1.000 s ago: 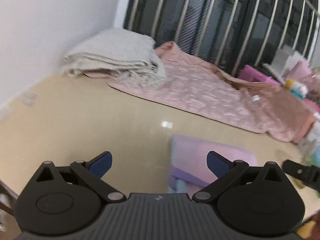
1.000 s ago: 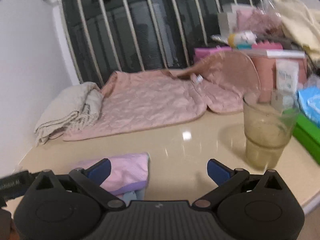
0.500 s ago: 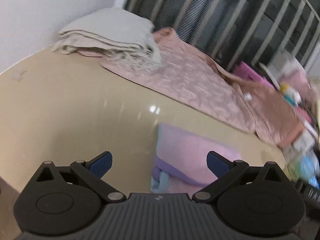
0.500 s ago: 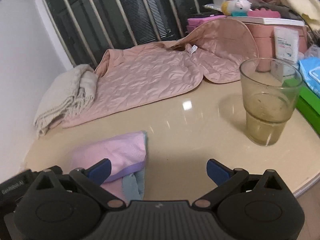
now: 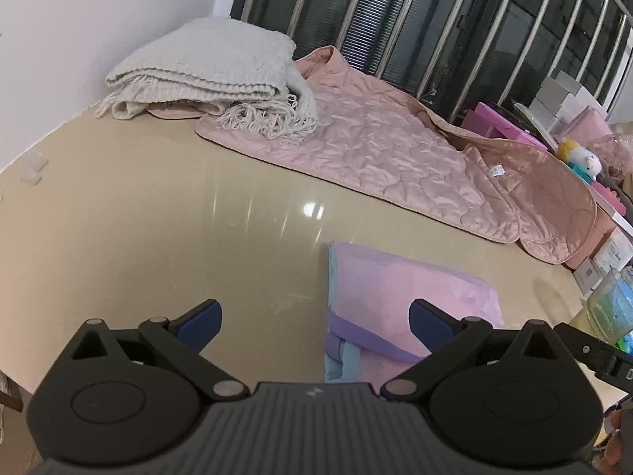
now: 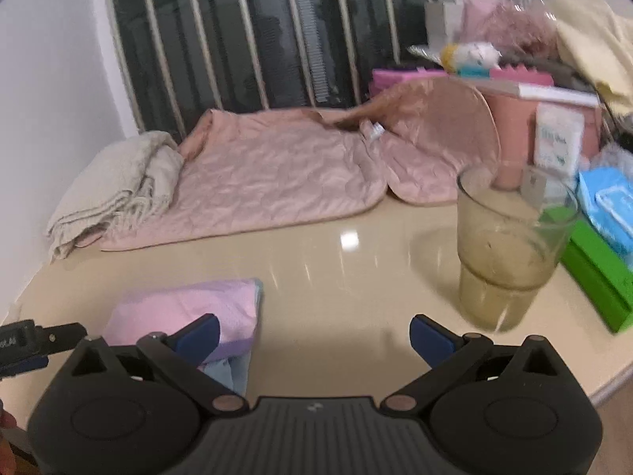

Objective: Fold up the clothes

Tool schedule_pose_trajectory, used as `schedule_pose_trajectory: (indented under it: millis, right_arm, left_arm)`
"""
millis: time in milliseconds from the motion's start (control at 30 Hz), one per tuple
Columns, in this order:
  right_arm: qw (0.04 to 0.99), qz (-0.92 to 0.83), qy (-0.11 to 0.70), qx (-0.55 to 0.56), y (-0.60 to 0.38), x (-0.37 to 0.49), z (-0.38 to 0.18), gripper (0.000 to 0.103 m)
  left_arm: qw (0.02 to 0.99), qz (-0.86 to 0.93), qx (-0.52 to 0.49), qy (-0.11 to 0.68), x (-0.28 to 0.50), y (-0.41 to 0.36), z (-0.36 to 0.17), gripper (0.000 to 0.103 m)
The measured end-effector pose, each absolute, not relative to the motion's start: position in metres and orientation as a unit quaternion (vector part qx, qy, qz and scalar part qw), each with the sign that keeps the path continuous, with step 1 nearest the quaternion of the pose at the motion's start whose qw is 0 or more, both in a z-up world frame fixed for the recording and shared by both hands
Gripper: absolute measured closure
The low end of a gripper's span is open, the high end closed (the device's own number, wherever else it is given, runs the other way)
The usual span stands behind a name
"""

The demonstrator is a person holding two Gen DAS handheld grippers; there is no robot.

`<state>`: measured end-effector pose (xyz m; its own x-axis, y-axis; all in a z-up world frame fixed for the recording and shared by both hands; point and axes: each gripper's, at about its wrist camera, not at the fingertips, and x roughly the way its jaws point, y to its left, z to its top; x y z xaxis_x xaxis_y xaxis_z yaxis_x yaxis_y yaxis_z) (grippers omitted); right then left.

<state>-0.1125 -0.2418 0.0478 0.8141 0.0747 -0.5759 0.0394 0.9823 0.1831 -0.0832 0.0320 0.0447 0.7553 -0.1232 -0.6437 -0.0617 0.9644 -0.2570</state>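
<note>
A small folded pink cloth (image 5: 399,293) with a purple band and pale blue edge lies flat on the beige table (image 5: 158,229). My left gripper (image 5: 315,322) hangs open above the table's near edge, its right fingertip just over the cloth's near side. The same folded pink cloth (image 6: 190,312) shows low left in the right wrist view. My right gripper (image 6: 312,334) is open and empty, its left fingertip over the cloth's right end. A quilted pink jacket (image 5: 395,162) lies spread at the back of the table. A folded cream knit throw (image 5: 205,71) rests on the jacket's left end.
A glass tumbler (image 6: 510,249) with some liquid stands right of my right gripper. Green and blue packs (image 6: 597,245), boxes and a small plush toy (image 6: 470,55) crowd the right side. Metal window bars (image 5: 435,19) run behind the table. A white wall (image 5: 79,19) closes the left.
The left view has swung and pulled back, so the folded pink cloth sits further right between its fingertips. The right gripper has tilted up and shifted a little. Both stay open.
</note>
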Motion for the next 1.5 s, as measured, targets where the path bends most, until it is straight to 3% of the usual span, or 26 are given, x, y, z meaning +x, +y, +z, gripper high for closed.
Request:
schedule_pose_trajectory:
  millis: [300, 500, 600, 667, 733, 800, 867, 967, 1300, 1400, 1467, 1500]
  right_arm:
    - [0.972, 0.011, 0.233, -0.021, -0.206, -0.121, 0.034, 0.0]
    - [0.961, 0.065, 0.269, 0.025, -0.199, -0.091, 0.02, 0.003]
    - [0.956, 0.086, 0.277, 0.042, -0.194, -0.081, 0.014, 0.009]
    - [0.954, 0.092, 0.283, 0.033, -0.189, -0.079, 0.009, 0.017]
    - [0.953, 0.1, 0.286, 0.025, -0.183, -0.08, 0.002, 0.026]
    - [0.954, 0.106, 0.281, 0.027, -0.183, -0.084, -0.001, 0.03]
    - [0.954, 0.111, 0.276, 0.031, -0.183, -0.087, -0.004, 0.03]
    - [0.955, 0.115, 0.27, 0.04, -0.186, -0.089, -0.008, 0.029]
    - [0.971, 0.124, 0.199, 0.044, -0.189, -0.109, -0.027, 0.022]
    - [0.97, 0.115, 0.209, 0.045, -0.187, -0.11, -0.023, 0.021]
    - [0.967, 0.109, 0.225, 0.042, -0.184, -0.107, -0.019, 0.022]
    - [0.966, 0.107, 0.233, 0.04, -0.182, -0.106, -0.017, 0.024]
  left_arm:
    - [0.953, -0.008, -0.063, 0.296, -0.091, 0.021, 0.032, 0.0]
    - [0.94, -0.007, -0.008, 0.342, -0.066, 0.004, 0.016, 0.001]
    - [0.944, -0.02, -0.026, 0.33, -0.067, 0.004, 0.014, 0.003]
    - [0.944, -0.02, -0.029, 0.327, -0.068, 0.003, 0.011, 0.015]
    - [0.946, -0.025, -0.025, 0.324, -0.069, 0.0, 0.007, 0.018]
    - [0.95, -0.028, -0.022, 0.312, -0.073, -0.001, 0.004, 0.019]
    - [0.953, -0.03, -0.025, 0.301, -0.077, -0.001, 0.001, 0.02]
    - [0.955, -0.045, -0.019, 0.293, -0.08, -0.004, 0.001, 0.033]
    - [0.953, -0.057, -0.011, 0.297, -0.08, -0.006, 0.002, 0.035]
    - [0.954, -0.069, -0.019, 0.293, -0.085, -0.007, 0.002, 0.053]
    - [0.95, -0.087, -0.026, 0.299, -0.085, -0.008, 0.004, 0.08]
    - [0.947, -0.095, -0.032, 0.304, -0.084, -0.008, 0.006, 0.086]
